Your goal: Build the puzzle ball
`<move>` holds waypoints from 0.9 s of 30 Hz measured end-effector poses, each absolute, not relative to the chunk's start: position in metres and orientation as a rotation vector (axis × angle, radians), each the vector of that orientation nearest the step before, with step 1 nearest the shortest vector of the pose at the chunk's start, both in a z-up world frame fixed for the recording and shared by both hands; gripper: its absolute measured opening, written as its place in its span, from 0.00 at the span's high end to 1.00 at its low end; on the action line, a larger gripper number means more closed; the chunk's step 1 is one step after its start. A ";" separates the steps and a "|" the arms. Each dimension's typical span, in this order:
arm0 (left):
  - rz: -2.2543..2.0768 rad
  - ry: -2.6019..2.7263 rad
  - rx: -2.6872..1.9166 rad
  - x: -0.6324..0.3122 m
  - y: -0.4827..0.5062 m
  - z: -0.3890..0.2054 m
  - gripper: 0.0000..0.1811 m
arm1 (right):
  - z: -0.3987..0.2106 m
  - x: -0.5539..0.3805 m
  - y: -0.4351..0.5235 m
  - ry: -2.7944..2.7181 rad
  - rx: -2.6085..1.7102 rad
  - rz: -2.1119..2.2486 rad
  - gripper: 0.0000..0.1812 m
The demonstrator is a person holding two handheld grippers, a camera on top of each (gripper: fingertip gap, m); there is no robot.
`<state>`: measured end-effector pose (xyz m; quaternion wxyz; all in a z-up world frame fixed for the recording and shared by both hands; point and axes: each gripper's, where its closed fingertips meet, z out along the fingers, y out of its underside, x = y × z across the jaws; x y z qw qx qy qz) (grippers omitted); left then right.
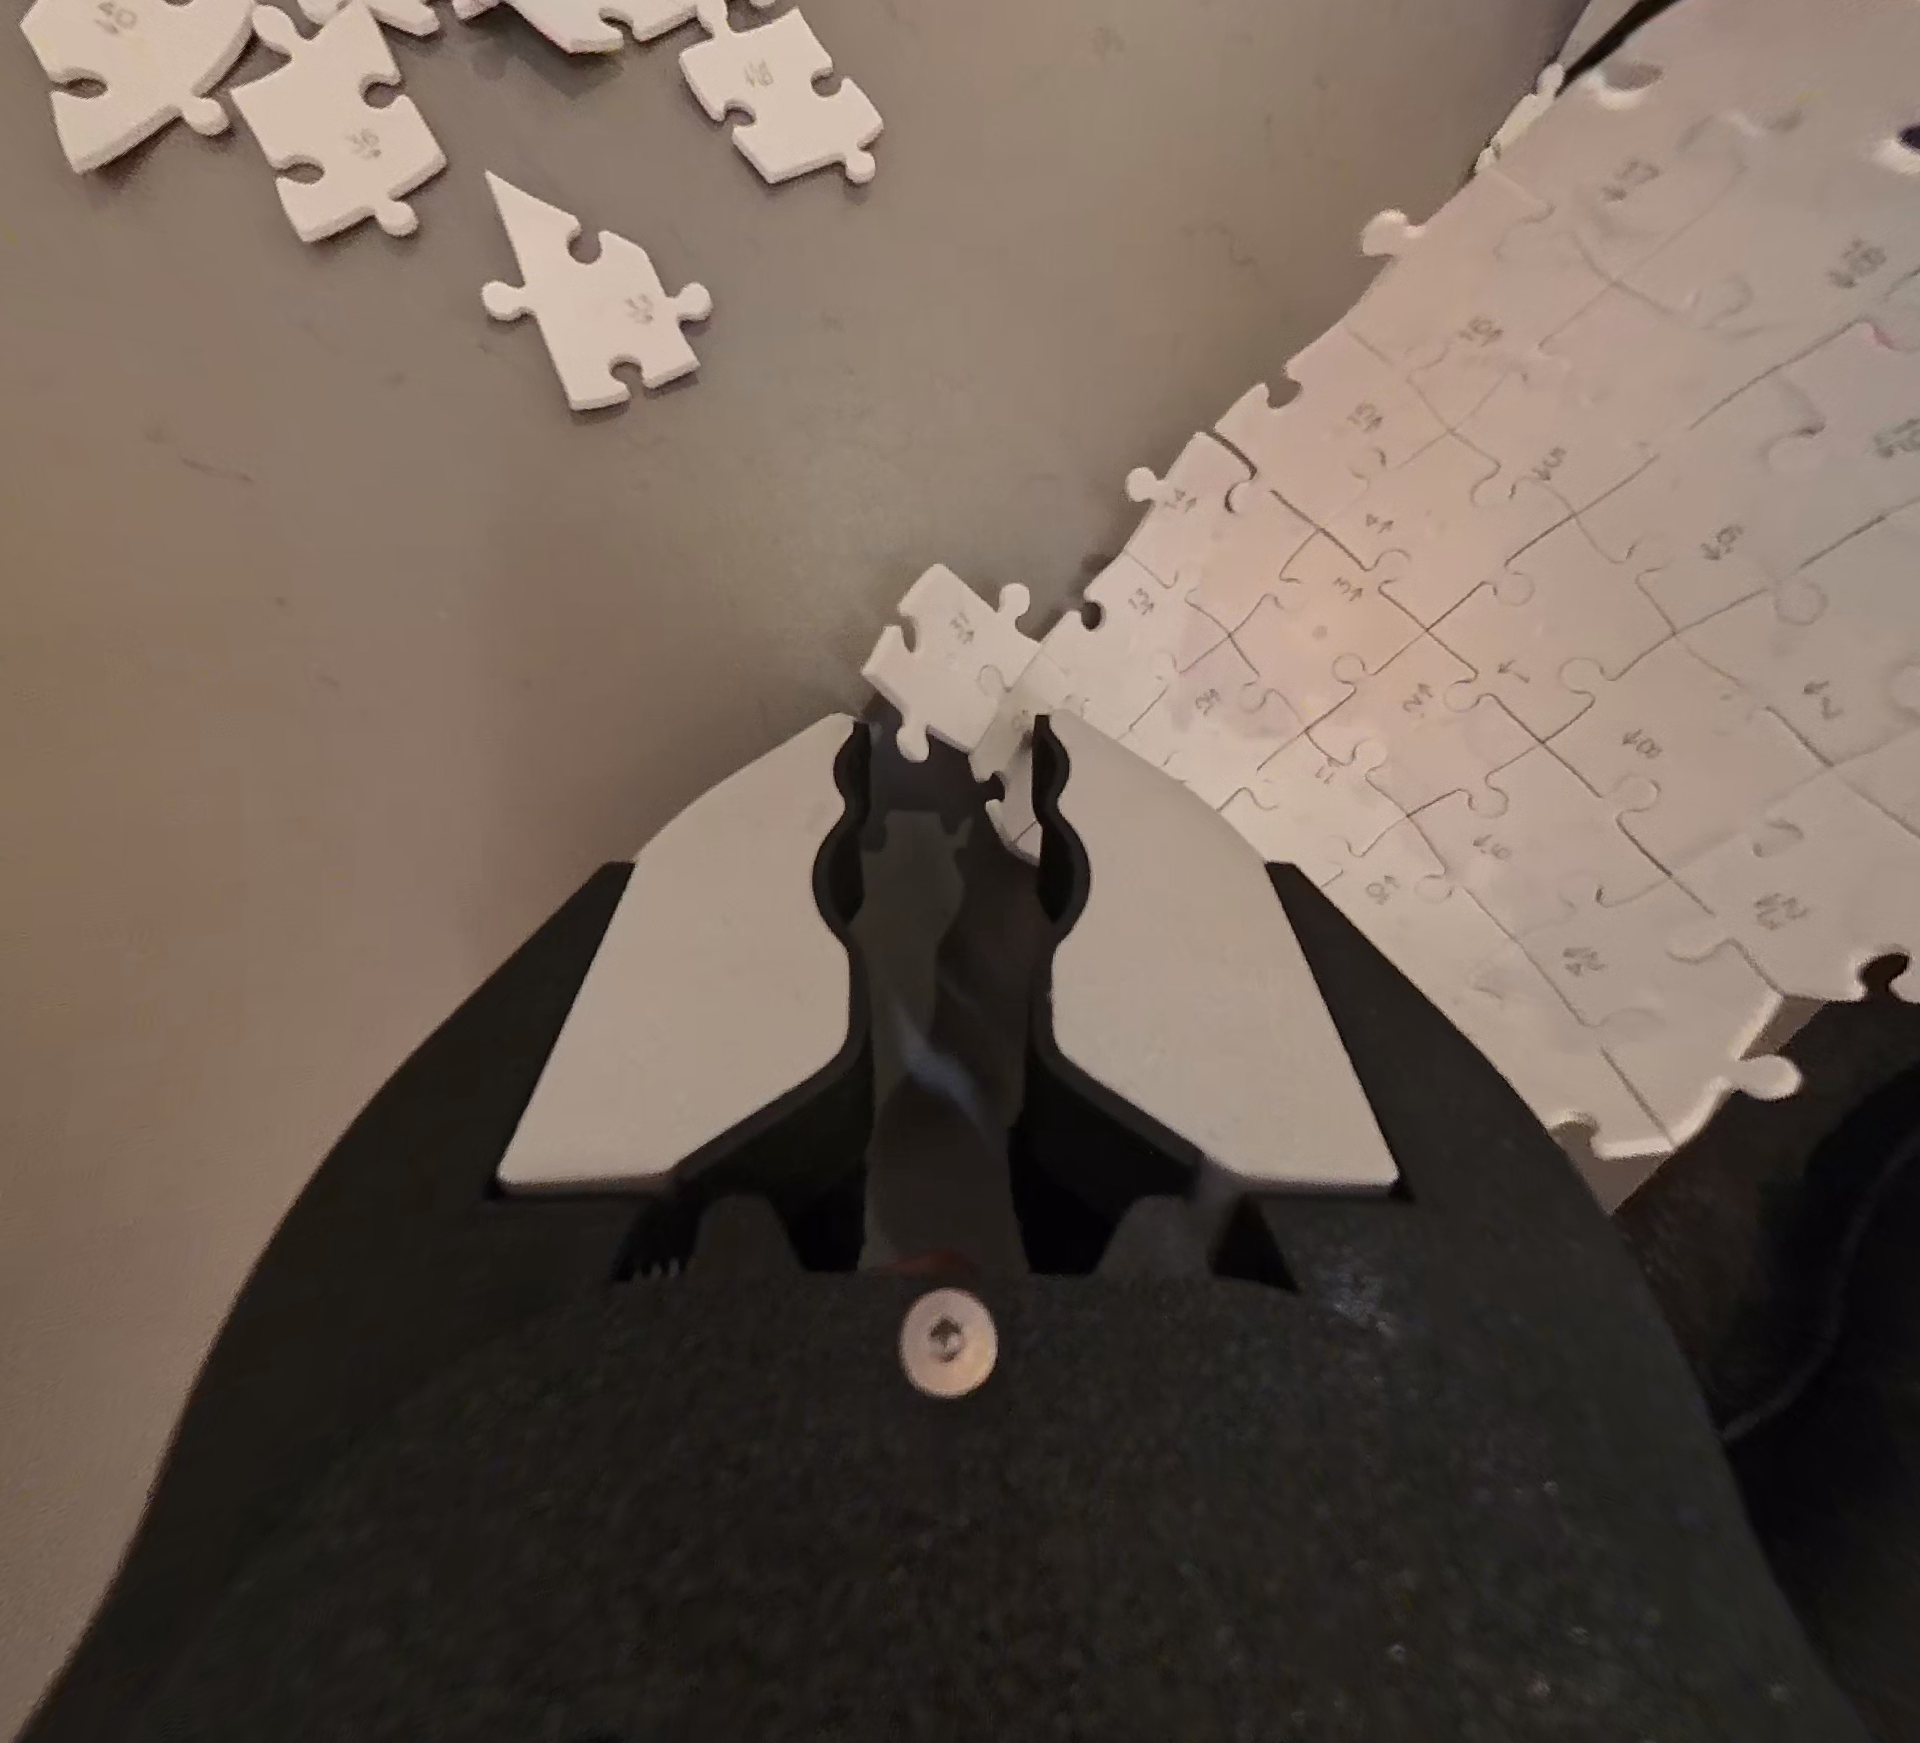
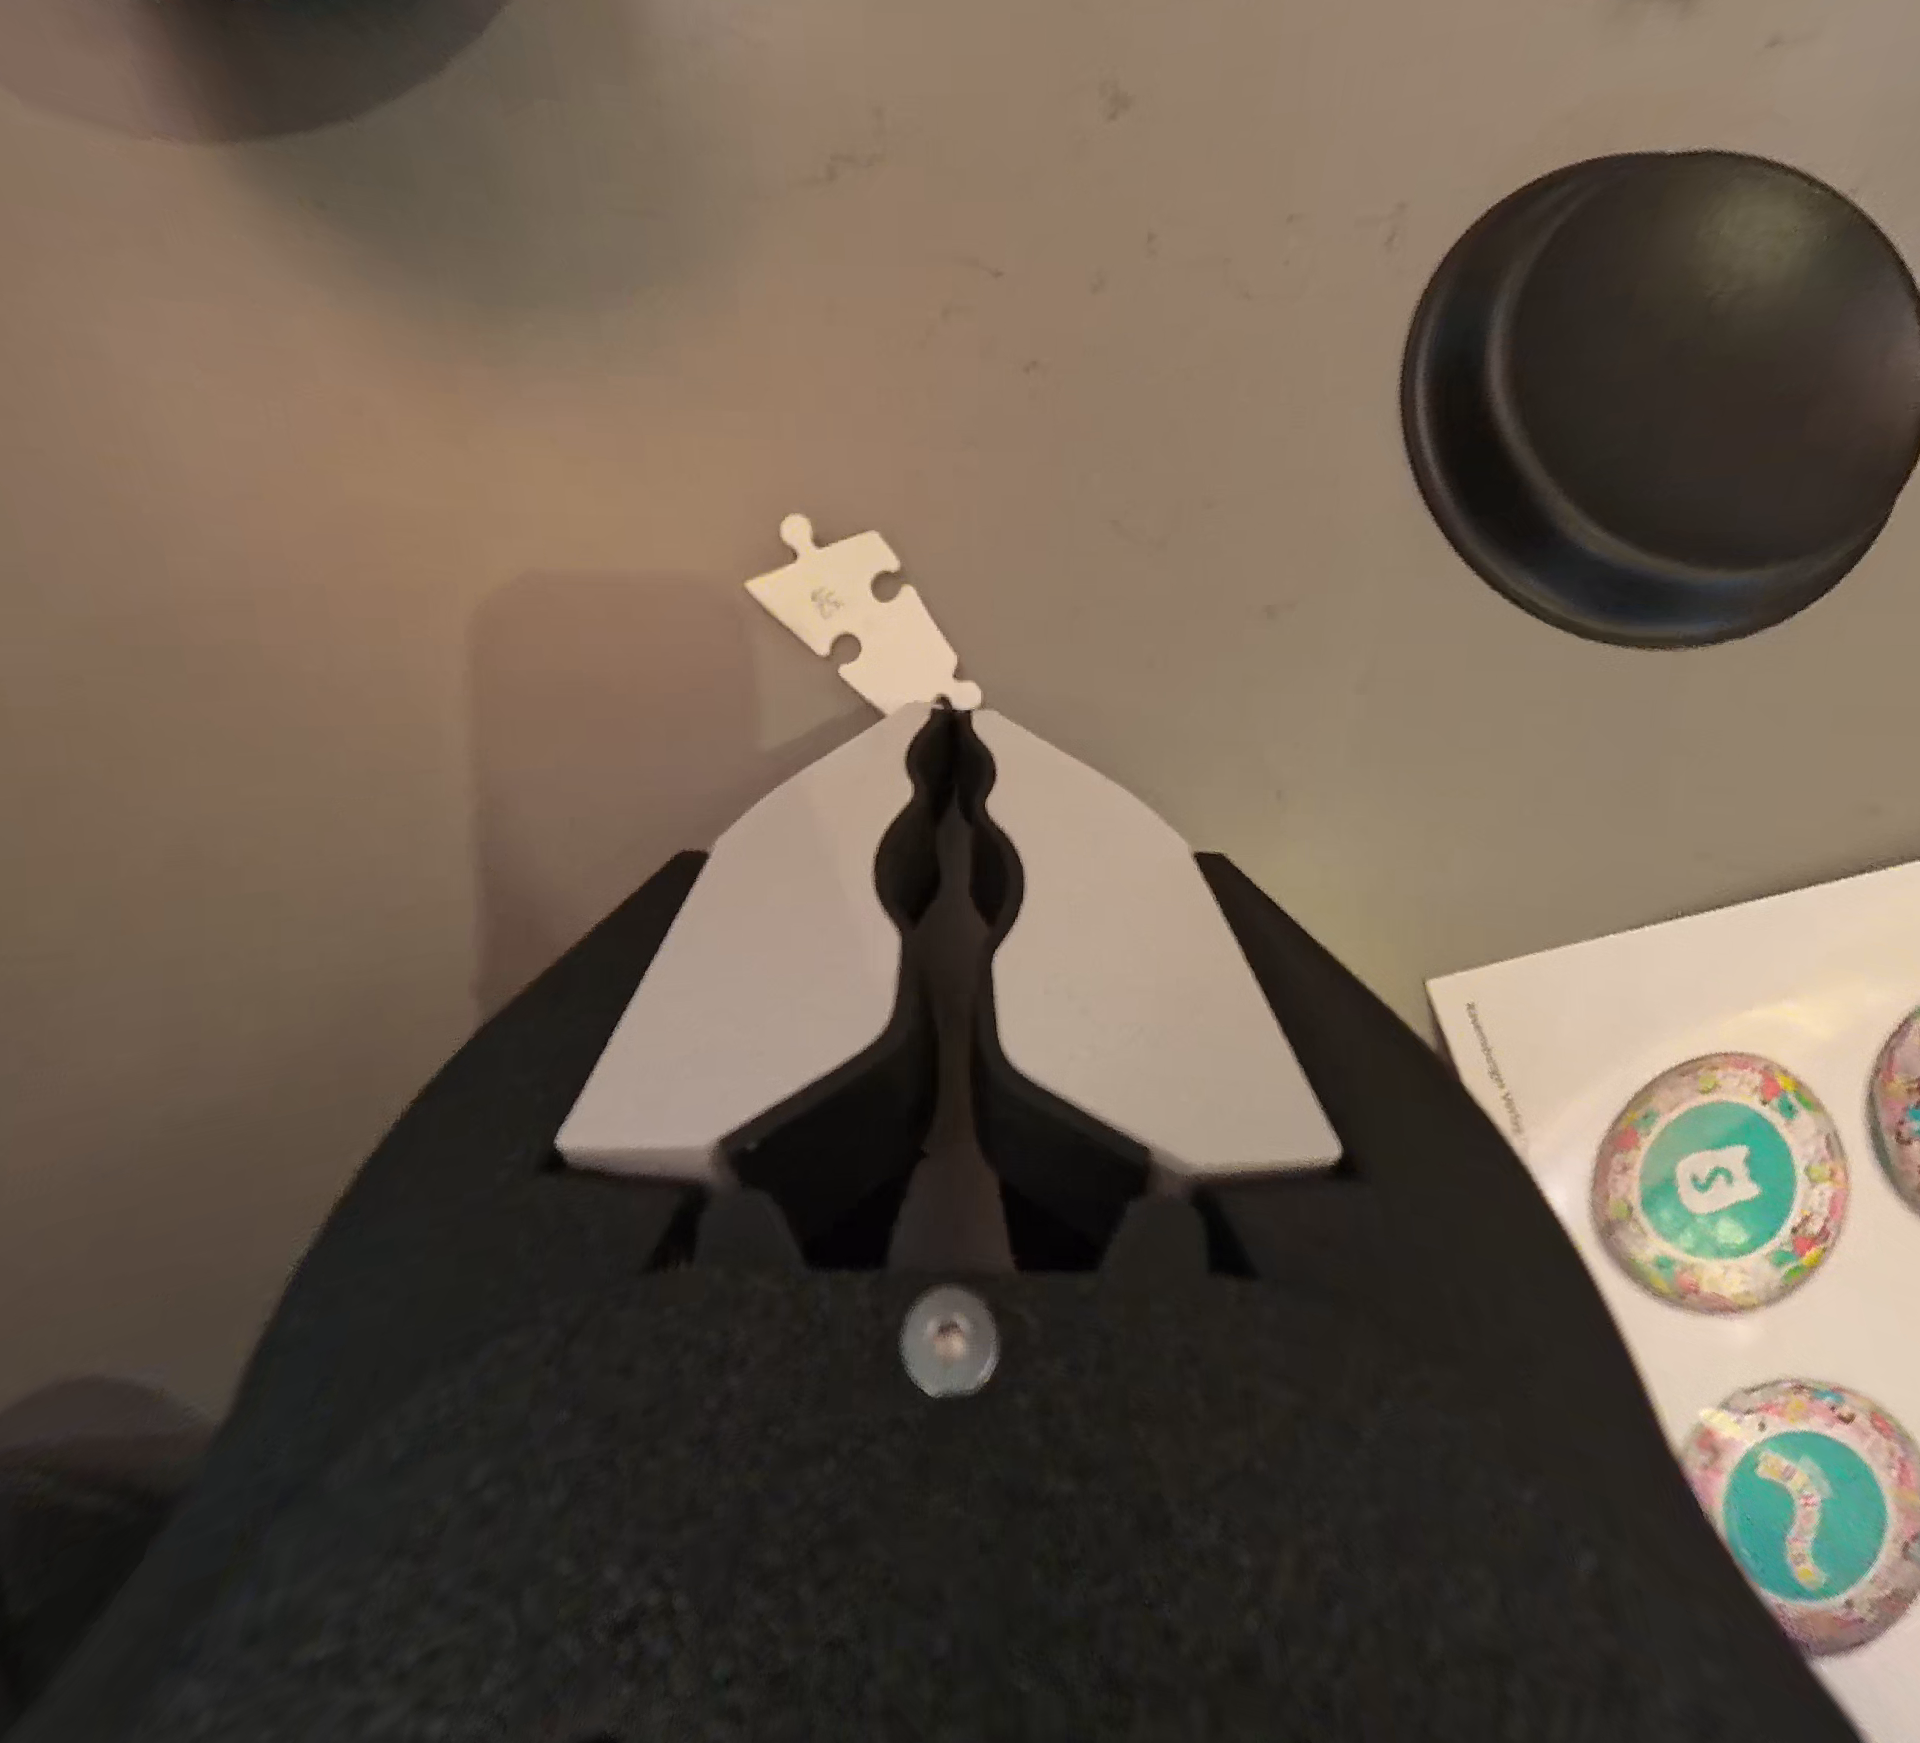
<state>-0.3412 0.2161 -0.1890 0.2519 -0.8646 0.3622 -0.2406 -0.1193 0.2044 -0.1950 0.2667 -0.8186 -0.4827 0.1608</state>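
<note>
Right jaws pinching puzzle piece (image 2: 847, 618), left jaws agape beside ball shell (image 1: 1507, 654)

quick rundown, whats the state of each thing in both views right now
left gripper: open, at the edge of the assembled shell
assembled shell: partly built, curved, blank side showing
edge piece: at the shell's edge, tilted, not seated flush
loose pieces: scattered blank side up on the table
right gripper: shut on a single piece
single piece: pinched by one corner
black stand: on the table, nothing on it

Both wrist views look steeply down, close, at the grey table (image 1: 312, 654).
</note>
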 end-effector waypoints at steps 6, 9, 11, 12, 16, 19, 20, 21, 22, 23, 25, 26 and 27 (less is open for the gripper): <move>-0.648 0.986 -2.353 -0.341 0.216 -0.189 0.84 | -0.188 -0.118 0.208 -1.269 -2.225 0.388 0.98; -0.651 0.985 -2.353 -0.341 0.216 -0.189 0.84 | -0.181 -0.123 0.199 -1.171 -2.276 0.434 0.90; -0.652 0.985 -2.353 -0.341 0.216 -0.189 0.84 | -0.180 -0.136 0.190 -1.090 -2.294 0.468 0.88; -0.653 0.984 -2.353 -0.341 0.216 -0.189 0.84 | -0.183 -0.139 0.188 -1.048 -2.310 0.435 0.86; -0.656 0.982 -2.353 -0.341 0.216 -0.189 0.84 | -0.192 -0.147 0.187 -0.887 -2.331 0.317 0.76; -0.655 0.980 -2.356 -0.341 0.216 -0.189 0.84 | -0.188 -0.147 0.190 -0.800 -2.319 0.259 0.71; -0.655 0.980 -2.356 -0.341 0.216 -0.189 0.84 | -0.186 -0.146 0.192 -0.785 -2.303 0.236 0.71; -0.653 0.981 -2.356 -0.341 0.216 -0.189 0.84 | -0.185 -0.144 0.193 -0.776 -2.294 0.209 0.71; -0.653 0.981 -2.356 -0.341 0.216 -0.189 0.84 | -0.187 -0.142 0.194 -0.779 -2.301 0.199 0.72; -0.654 0.981 -2.357 -0.341 0.216 -0.189 0.84 | -0.190 -0.140 0.195 -0.785 -2.324 0.197 0.72; -0.652 0.982 -2.357 -0.341 0.216 -0.189 0.84 | -0.194 -0.139 0.198 -0.793 -2.332 0.220 0.71; -0.650 0.983 -2.358 -0.341 0.216 -0.189 0.84 | -0.194 -0.139 0.200 -0.797 -2.330 0.233 0.71; -0.649 0.983 -2.358 -0.342 0.216 -0.189 0.84 | -0.195 -0.139 0.201 -0.810 -2.332 0.249 0.72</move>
